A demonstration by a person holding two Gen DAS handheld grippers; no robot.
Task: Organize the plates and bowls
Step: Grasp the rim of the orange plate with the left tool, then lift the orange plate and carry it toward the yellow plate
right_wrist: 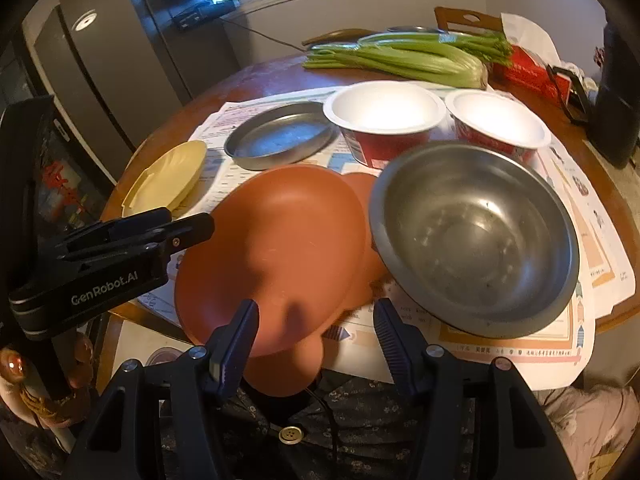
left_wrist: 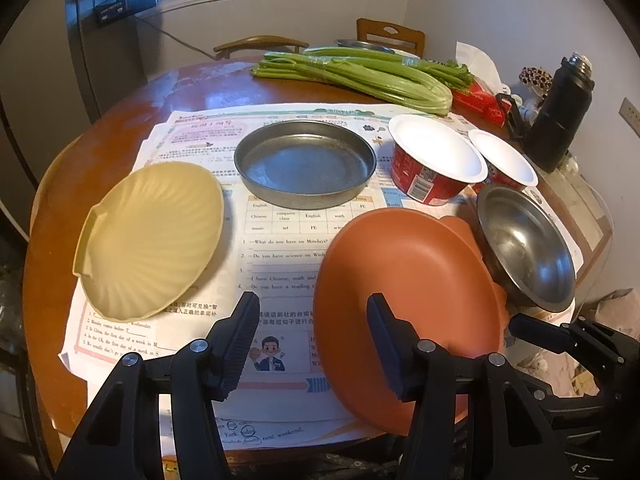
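Right gripper (right_wrist: 314, 344) jaws apart, nothing between the pads, hovering at the near rim of the orange plate (right_wrist: 276, 248). Steel bowl (right_wrist: 476, 240) sits tilted, overlapping the plate's right edge. Left gripper (right_wrist: 176, 228) at the plate's left edge, contact unclear.
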